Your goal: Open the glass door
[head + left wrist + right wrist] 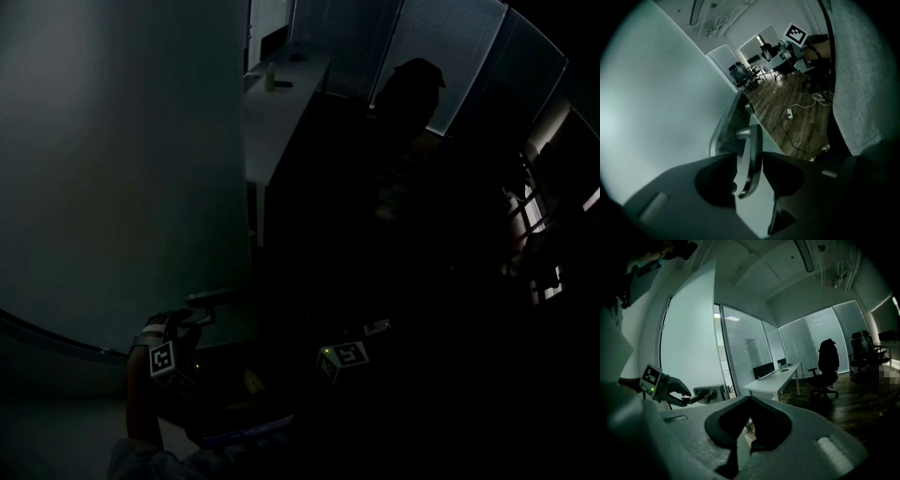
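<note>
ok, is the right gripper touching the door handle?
Apart. Right gripper view: the door handle sits far off left of the right gripper, whose jaws are shut and empty.

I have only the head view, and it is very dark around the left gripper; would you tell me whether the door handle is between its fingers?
Observer: Yes. In the left gripper view the lever handle stands between the fingers of the left gripper, which are apart, not clamped on it.
Operator: Thank you. Is the other gripper carrying anything?
Observer: No. The right gripper view shows the right gripper with its fingers together and nothing between them.
Operator: What is on the far side of the door?
Observer: Past the edge of the glass door, a loose cable lies on the wooden floor.
</note>
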A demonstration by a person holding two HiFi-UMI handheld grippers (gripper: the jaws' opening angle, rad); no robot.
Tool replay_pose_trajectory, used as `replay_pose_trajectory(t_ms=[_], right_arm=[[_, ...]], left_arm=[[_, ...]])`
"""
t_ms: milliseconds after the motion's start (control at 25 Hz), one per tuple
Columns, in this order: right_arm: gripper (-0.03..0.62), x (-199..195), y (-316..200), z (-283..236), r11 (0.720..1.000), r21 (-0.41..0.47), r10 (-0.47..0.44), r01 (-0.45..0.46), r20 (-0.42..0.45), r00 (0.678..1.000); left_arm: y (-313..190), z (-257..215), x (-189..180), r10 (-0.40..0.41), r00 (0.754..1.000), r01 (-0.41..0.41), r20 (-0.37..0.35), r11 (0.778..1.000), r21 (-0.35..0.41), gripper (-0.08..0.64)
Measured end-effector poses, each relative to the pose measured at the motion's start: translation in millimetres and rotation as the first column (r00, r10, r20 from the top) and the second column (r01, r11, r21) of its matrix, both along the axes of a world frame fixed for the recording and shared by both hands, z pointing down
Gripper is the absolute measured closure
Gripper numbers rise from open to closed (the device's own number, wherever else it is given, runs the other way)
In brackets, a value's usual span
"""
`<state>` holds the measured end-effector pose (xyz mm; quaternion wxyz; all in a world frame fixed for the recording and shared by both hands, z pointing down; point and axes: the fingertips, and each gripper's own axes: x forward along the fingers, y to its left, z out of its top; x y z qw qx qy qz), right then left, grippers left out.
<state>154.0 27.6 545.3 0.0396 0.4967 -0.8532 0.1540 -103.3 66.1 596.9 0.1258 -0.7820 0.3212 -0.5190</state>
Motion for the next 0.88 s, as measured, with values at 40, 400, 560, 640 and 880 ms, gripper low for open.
replay_pose_trajectory(t_ms=[40,400,560,640,880], right_arm=[[0.591,-0.3,0.4,-0.1,1.0,0.0,0.0,0.0,0.0,1.0],[0.591,-3.9,3.5,4.2,1.0,0.004,-0.009,0.009,-0.002,1.0],[0.591,-6.4,5.1,-3.6,1.0,0.016,-0.022,0.022,-0.003,1.0],[0.591,-7.6,6.3,-6.3,0.999,0.025,-0.029,0.029,0.0,1.0],[0.591,-12.0,12.4,-21.9,0.997,0.058,-0.052,0.052,-0.002,0.999]], left_arm=[[1.5,-5.6,3.1,-0.004,0.999,0.004,-0.043,1.0,-0.002,0.38],[3.4,-42.1,23.7,-0.035,0.927,0.053,-0.373,0.998,0.039,0.42],[5.7,-67.5,40.8,-0.011,0.855,0.061,-0.519,0.995,0.078,0.46],[7.1,-83.3,49.2,0.002,0.808,0.077,-0.589,0.991,0.11,0.496],[13.2,-110.3,63.3,0.018,0.649,0.123,-0.76,0.984,0.129,0.531]])
